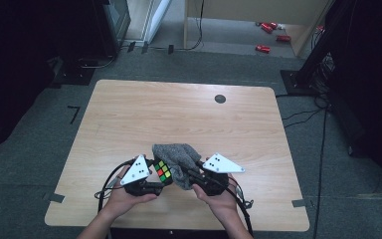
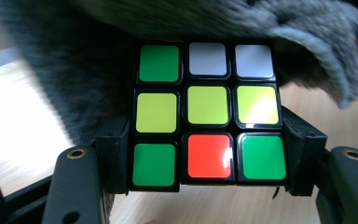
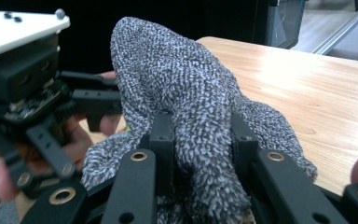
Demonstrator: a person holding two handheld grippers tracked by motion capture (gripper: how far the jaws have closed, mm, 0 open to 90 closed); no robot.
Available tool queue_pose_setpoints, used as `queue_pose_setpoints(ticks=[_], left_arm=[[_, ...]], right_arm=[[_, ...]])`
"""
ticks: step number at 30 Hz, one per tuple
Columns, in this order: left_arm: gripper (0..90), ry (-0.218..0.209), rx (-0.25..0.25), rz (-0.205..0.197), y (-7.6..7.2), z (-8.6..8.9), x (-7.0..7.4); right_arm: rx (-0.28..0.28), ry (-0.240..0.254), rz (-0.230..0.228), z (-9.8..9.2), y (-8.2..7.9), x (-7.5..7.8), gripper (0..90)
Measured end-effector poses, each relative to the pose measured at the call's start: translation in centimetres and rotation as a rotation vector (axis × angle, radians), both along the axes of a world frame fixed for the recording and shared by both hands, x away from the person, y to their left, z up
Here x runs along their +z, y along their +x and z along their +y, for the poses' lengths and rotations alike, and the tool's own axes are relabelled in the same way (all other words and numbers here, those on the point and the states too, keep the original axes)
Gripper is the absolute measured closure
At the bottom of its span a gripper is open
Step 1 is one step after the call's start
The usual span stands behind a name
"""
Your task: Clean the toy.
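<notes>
A Rubik's cube (image 1: 162,172) with green, yellow, red and white stickers sits clamped in my left gripper (image 1: 155,180) above the near part of the table. In the left gripper view the cube (image 2: 207,116) fills the space between the black jaws, whose pads press on its lower sides. A grey knitted cloth (image 1: 179,162) drapes over the cube's top and far side. My right gripper (image 1: 191,175) is shut on the cloth (image 3: 186,107), bunching it between its jaws. The left gripper (image 3: 95,105) stands close at the left of the right gripper view.
The wooden table (image 1: 179,114) has a small dark round cap (image 1: 220,98) near its far edge. Red objects (image 1: 268,37) lie on the floor beyond the table. Black equipment stands (image 1: 303,74) and cables flank the table on the right.
</notes>
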State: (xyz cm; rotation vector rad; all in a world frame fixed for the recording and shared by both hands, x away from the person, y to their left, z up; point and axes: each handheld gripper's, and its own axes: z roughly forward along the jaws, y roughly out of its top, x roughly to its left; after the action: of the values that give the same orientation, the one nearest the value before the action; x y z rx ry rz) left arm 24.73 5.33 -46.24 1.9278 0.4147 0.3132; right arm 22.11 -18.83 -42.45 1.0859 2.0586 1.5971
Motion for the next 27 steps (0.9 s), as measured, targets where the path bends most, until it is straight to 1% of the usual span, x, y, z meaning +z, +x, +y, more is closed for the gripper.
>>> queue_pose_setpoints(ticks=[3,6,8,9,12,15,17,19,23,27], left_arm=[[34.4,0.005,-0.001,-0.012,-0.1,-0.2,0.1],[34.3,-0.021,0.014,-0.013,0.1,0.4,0.3],[34.4,-0.047,0.03,-0.001,0.4,0.9,0.5],[34.4,-0.05,0.036,0.004,0.5,1.2,0.5],[34.4,-0.031,0.034,0.012,0.6,1.2,0.2],[34.4,-0.003,0.004,0.007,0.2,0.4,-0.1],[34.3,0.01,-0.009,-0.002,0.0,-0.1,-0.2],[34.3,0.019,-0.012,-0.008,-0.2,-0.3,-0.2],[34.3,-0.005,0.002,-0.005,0.0,0.2,0.0],[34.4,-0.03,0.027,0.004,0.4,0.8,0.2]], right_arm=[[-0.015,0.002,0.012,-0.4,0.3,-0.3,70.2],[-0.035,-0.003,0.03,-0.9,0.7,-0.8,70.3],[-0.042,-0.011,0.041,-1.0,0.8,-1.0,70.3],[-0.038,-0.008,0.042,-1.0,0.8,-1.0,70.3],[-0.016,-0.006,0.025,-0.5,0.5,-0.6,70.3],[0.008,-0.003,0.003,0.0,0.1,0.0,70.2],[0.008,-0.003,-0.005,0.0,0.0,0.1,70.2],[-0.001,-0.005,0.001,-0.2,0.1,-0.1,70.2],[-0.028,-0.012,0.02,-0.7,0.5,-0.6,70.2],[-0.032,-0.02,0.036,-0.8,0.8,-1.0,70.2]])
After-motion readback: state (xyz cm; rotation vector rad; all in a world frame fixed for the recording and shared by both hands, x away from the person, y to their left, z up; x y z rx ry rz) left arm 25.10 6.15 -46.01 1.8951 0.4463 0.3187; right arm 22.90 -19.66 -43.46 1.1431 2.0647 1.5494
